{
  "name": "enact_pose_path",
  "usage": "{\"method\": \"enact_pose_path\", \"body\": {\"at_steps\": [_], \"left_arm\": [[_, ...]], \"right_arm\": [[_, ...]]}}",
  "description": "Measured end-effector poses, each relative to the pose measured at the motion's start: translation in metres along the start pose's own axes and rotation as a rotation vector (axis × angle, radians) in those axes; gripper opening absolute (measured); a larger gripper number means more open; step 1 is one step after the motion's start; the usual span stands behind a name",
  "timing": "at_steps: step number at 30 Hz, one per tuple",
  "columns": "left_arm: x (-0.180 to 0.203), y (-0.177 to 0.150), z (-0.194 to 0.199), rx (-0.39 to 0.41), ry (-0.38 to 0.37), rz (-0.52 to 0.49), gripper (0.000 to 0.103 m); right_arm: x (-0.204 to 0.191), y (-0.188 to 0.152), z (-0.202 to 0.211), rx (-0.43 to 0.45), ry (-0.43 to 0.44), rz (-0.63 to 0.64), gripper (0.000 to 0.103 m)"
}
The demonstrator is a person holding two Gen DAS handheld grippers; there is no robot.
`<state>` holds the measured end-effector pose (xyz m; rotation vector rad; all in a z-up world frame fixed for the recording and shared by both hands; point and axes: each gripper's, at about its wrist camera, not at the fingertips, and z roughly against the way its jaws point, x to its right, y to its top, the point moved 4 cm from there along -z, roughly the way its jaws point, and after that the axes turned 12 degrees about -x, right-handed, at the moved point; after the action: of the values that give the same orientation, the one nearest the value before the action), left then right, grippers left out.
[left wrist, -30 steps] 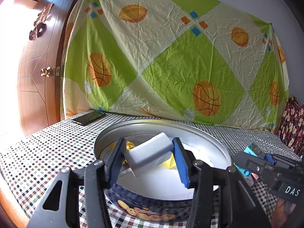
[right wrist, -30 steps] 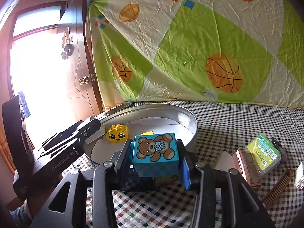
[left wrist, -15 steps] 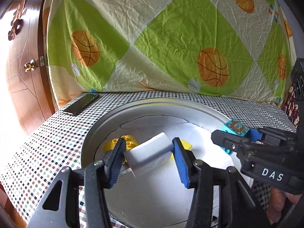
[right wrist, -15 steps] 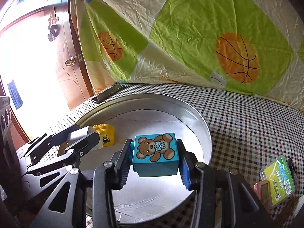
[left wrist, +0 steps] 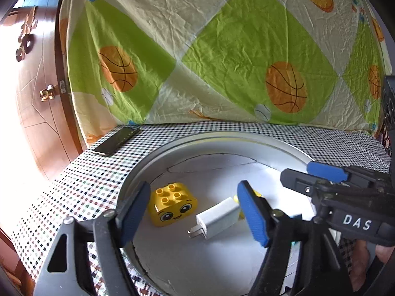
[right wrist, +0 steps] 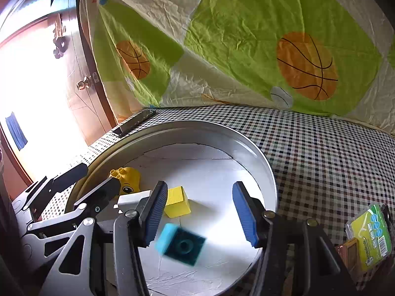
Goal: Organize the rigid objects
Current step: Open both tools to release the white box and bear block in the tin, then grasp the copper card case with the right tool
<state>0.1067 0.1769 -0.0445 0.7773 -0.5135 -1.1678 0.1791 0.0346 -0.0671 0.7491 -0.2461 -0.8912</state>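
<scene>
Right wrist view showed the right hand-held gripper (right wrist: 201, 213) released, its blue teddy block (right wrist: 181, 245) blurred inside the round tin (right wrist: 266, 170). The left hand-held gripper (left wrist: 195, 212) was released too, the white charger (left wrist: 217, 218) beside the yellow face block (left wrist: 172, 203). A green packet (right wrist: 370, 236) remained outside on the surface (right wrist: 333, 153).

Left gripper (left wrist: 195, 215): black plastic frame with triangular cut-outs; two long blue pads (left wrist: 251, 215), ribbed.
Left gripper screws: round silver heads at the finger pivots.
Right gripper (right wrist: 197, 215): same black frame, grey in the light; blue ribbed pads (right wrist: 244, 212) on black fingers.
Right gripper screws: silver heads at the joints; brass-toned ones on the right side.
Marking: white letters "DAS" on the right gripper's black side, seen from the left wrist view.
Skin: a bit of bare hand (left wrist: 360, 261) below that marking.
</scene>
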Motion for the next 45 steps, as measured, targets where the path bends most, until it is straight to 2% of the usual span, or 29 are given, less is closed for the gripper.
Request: {"method": "enact_pose_path", "body": {"at_steps": [2,8,13,17,21,26,29,32,33,34,36,39,42,43,44,45], "left_arm": [[0.001,-0.004,0.011,0.036,0.004,-0.004,0.09],[0.024,-0.02,0.038,0.105,-0.037,-0.02,0.094],[0.059,-0.032,0.047,0.115,-0.114,-0.053,0.099],[0.086,-0.039,0.045,0.096,-0.143,-0.094,0.099],[0.101,-0.041,0.042,0.083,-0.13,-0.126,0.099],[0.101,-0.037,0.038,0.082,-0.112,-0.118,0.102],[0.097,-0.036,0.031,0.049,-0.122,-0.098,0.102],[0.094,-0.037,0.03,0.046,-0.131,-0.087,0.102],[0.094,-0.038,0.03,0.046,-0.13,-0.087,0.102],[0.095,-0.038,0.03,0.044,-0.13,-0.089,0.102],[0.097,-0.039,0.031,0.047,-0.129,-0.098,0.102],[0.102,-0.039,0.036,0.063,-0.136,-0.112,0.102],[0.108,-0.039,0.043,0.082,-0.155,-0.124,0.102],[0.112,-0.039,0.046,0.088,-0.162,-0.132,0.102],[0.117,-0.039,0.049,0.091,-0.172,-0.145,0.102],[0.122,-0.039,0.05,0.091,-0.181,-0.16,0.102]], "right_arm": [[0.008,-0.006,0.016,0.031,-0.011,-0.001,0.065],[0.059,-0.037,0.074,0.1,-0.092,-0.048,0.07],[0.105,-0.064,0.094,0.085,-0.173,-0.113,0.072],[0.127,-0.076,0.092,0.049,-0.177,-0.167,0.072],[0.13,-0.081,0.079,-0.016,-0.188,-0.16,0.072],[0.134,-0.085,0.065,-0.073,-0.176,-0.183,0.072],[0.136,-0.083,0.058,-0.096,-0.183,-0.18,0.072],[0.137,-0.083,0.049,-0.136,-0.15,-0.194,0.071],[0.138,-0.083,0.048,-0.139,-0.138,-0.202,0.068],[0.139,-0.084,0.047,-0.142,-0.127,-0.208,0.058],[0.14,-0.084,0.046,-0.138,-0.089,-0.217,0.048],[0.135,-0.083,0.054,-0.097,-0.091,-0.206,0.048],[0.13,-0.085,0.07,-0.036,-0.134,-0.192,0.046],[0.129,-0.086,0.075,-0.017,-0.146,-0.187,0.029],[0.128,-0.088,0.081,-0.002,-0.183,-0.185,0.021],[0.129,-0.09,0.086,0.014,-0.21,-0.183,0.021]]}}
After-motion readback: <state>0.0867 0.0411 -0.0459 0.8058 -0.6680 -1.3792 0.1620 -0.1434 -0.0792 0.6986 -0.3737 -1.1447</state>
